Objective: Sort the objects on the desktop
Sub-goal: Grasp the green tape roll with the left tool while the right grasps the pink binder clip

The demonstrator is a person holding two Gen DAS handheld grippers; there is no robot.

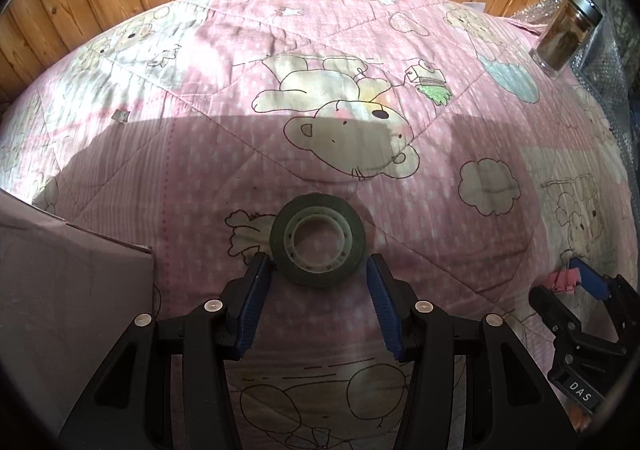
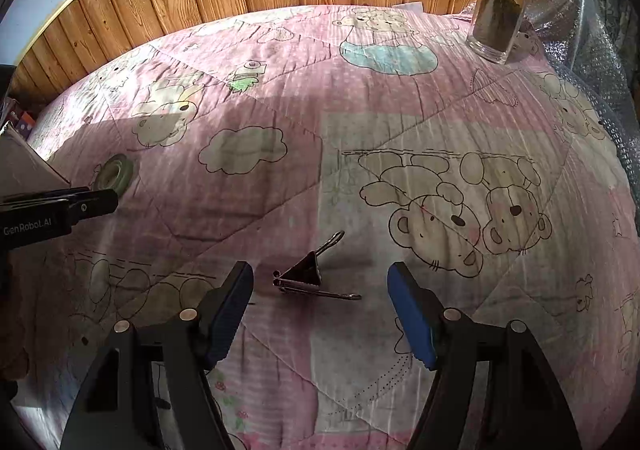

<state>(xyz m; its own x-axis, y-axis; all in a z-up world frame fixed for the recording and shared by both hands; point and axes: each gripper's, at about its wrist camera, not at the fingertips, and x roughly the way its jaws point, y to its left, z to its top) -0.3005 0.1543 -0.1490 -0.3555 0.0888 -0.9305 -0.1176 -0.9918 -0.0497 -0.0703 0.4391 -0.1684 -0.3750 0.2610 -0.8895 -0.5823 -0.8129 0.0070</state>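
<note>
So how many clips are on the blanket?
1. The binder clip lies on the pink blanket, between the open right tool's fingers, untouched. More could be hidden out of view.

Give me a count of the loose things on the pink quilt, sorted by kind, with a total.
Tape roll: 1
Binder clip: 1
Glass jar: 1
Total: 3
</note>
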